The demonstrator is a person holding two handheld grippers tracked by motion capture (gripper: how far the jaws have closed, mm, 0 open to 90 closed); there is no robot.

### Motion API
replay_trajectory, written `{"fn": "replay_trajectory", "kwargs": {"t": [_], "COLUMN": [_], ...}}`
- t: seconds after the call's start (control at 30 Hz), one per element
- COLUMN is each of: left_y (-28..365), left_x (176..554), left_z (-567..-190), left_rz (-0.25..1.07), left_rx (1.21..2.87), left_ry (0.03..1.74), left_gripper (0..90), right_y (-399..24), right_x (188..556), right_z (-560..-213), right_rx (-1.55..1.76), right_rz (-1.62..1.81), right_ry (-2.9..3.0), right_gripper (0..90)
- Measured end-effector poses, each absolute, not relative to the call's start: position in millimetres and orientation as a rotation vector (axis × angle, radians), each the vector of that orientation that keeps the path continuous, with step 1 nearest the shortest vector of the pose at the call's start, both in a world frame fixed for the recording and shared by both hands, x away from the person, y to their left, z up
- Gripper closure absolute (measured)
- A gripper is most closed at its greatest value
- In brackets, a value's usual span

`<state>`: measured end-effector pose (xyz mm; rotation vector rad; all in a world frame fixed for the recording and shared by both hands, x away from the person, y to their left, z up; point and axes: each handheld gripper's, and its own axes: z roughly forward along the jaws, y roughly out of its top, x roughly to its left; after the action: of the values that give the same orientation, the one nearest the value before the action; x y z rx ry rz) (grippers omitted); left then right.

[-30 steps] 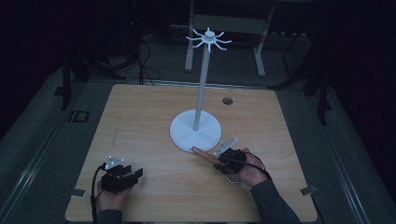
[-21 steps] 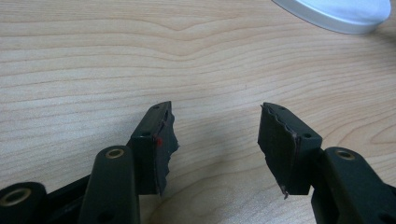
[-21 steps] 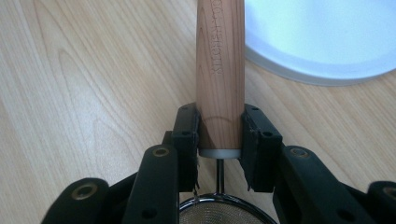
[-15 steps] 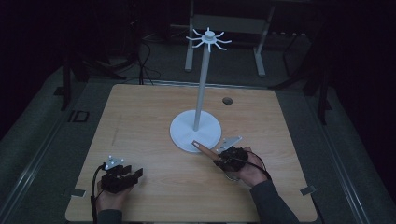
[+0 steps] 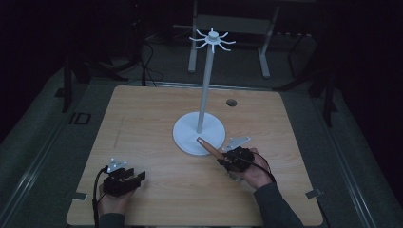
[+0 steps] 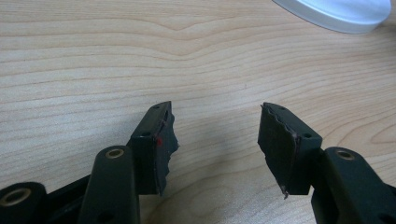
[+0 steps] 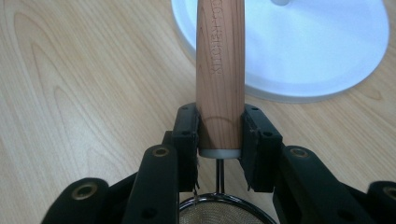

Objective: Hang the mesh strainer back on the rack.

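While right gripper (image 7: 219,140) fingers clamp it, strainer handle (image 7: 220,65) points toward stand base (image 7: 327,51).

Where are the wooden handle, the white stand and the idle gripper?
wooden handle (image 7: 219,70), right gripper view, middle of its shaft.
white stand (image 5: 190,135), high view, bare part of its round base.
left gripper (image 6: 215,140), left gripper view, between its open fingertips.

Dim lab or test room, lone wooden desk (image 5: 157,123) on grey floor, cables (image 5: 142,57) and metal frame legs (image 5: 192,47) behind the desk
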<state>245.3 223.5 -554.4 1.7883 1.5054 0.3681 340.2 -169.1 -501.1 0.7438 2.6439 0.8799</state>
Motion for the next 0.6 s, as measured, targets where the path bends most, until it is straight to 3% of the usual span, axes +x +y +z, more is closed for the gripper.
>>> {"fn": "replay_trajectory", "kwargs": {"t": [0.6], "left_y": [223.5], "left_x": [245.2], "left_z": [-554.4], "left_rz": [0.368], "left_rx": [1.787], "left_ry": [1.505], "left_gripper": [45.4], "right_y": [-165.9], "right_x": [342.7], "right_z": [-489.7], "right_rx": [0.792], "right_rz": [0.956], "right_ry": [2.533], "right_gripper": [69.7]}}
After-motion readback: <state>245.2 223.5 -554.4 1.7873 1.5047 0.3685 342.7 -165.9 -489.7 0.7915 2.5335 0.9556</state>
